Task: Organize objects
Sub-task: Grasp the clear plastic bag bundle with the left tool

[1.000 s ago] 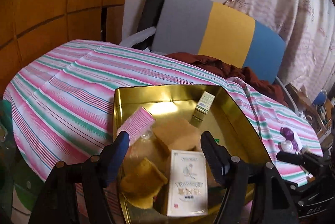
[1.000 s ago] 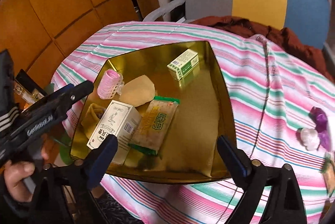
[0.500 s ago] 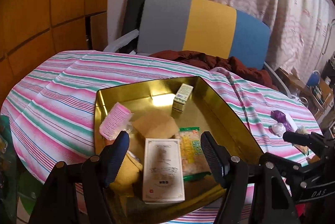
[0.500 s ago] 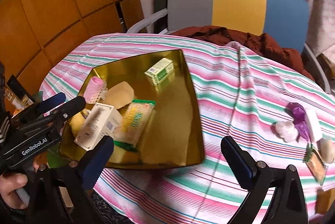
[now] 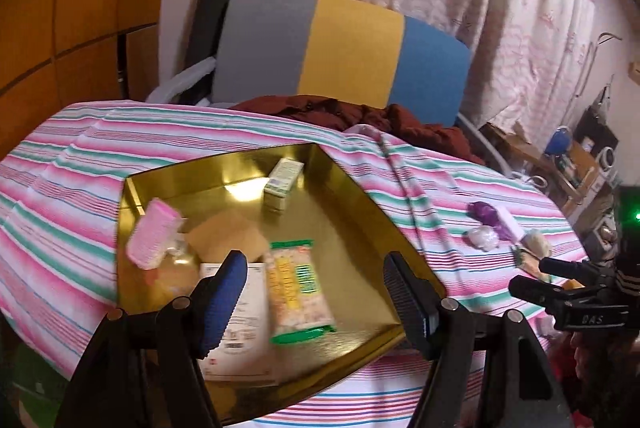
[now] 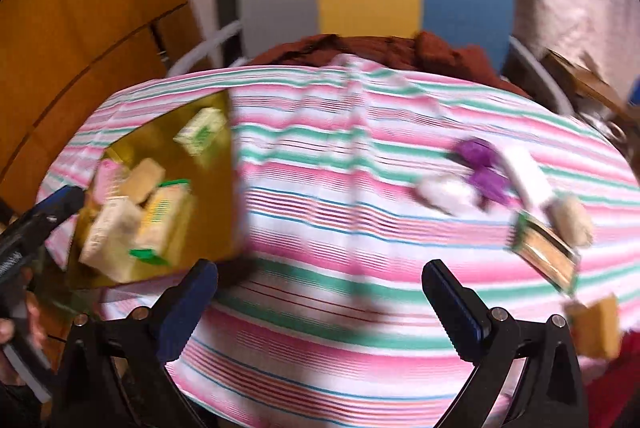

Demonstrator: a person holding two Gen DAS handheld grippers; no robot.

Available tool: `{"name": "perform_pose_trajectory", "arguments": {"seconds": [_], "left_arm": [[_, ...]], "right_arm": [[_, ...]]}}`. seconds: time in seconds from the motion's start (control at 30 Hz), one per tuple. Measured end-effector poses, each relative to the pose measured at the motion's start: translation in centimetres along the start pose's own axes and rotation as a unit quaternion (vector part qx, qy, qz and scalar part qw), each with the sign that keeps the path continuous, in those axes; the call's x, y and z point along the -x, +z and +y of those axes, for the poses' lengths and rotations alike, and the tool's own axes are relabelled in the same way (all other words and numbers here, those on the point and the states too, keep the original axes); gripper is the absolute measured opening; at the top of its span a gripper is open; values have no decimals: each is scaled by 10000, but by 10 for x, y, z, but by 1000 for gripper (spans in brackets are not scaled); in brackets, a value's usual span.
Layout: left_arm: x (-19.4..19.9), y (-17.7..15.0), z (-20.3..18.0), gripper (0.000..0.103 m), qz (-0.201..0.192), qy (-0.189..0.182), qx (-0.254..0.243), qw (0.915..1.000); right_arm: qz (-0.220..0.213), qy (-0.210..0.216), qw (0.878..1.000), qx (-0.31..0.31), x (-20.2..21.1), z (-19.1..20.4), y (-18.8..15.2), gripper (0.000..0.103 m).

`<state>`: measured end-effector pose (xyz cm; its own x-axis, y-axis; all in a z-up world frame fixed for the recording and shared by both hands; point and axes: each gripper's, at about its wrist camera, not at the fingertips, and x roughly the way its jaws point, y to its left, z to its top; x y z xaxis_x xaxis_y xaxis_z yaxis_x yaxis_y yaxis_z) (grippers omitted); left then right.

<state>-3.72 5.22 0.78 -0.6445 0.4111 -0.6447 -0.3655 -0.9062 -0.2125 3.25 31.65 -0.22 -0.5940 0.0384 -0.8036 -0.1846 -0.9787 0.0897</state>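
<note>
Hovering left gripper (image 5: 316, 292) spread, empty over gold tray (image 5: 360, 195) collecting sorted boxes | right gripper (image 6: 320, 302) spread, empty, facing loose items (image 6: 480, 163) on striped cloth (image 6: 320, 187), likely next pick

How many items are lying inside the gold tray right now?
5 visible in the gold tray: green-white box at the far side, pink hair roller left, tan pad centre, snack packet and white box nearest. More may be hidden underneath.

warm dim light, right view motion-blurred
</note>
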Motion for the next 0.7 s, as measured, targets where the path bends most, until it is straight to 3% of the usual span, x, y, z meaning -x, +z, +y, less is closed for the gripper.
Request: {"name": "perform_pose_trajectory", "arguments": {"seconds": [0.2,0.33,0.5,0.7], "left_arm": [[-16,-2,-39,71,282,-451,-431,9977],[-28,-8,-79,71,561,-982,-947,9891],[-47,-24,-140,70,978,-1689,-1643,9669],[-66,-47,-212,70,1400,-2433,-2394,9294]], "right_arm": [[-99,-643,9957,-658,24,-74,-14,103],[-236,-1182,9856,-1187,48,-129,-22,103],[-432,-1790,9648,-1876,78,-189,-35,103],[-620,-1872,9460,-2571,93,-229,-58,103]]}}
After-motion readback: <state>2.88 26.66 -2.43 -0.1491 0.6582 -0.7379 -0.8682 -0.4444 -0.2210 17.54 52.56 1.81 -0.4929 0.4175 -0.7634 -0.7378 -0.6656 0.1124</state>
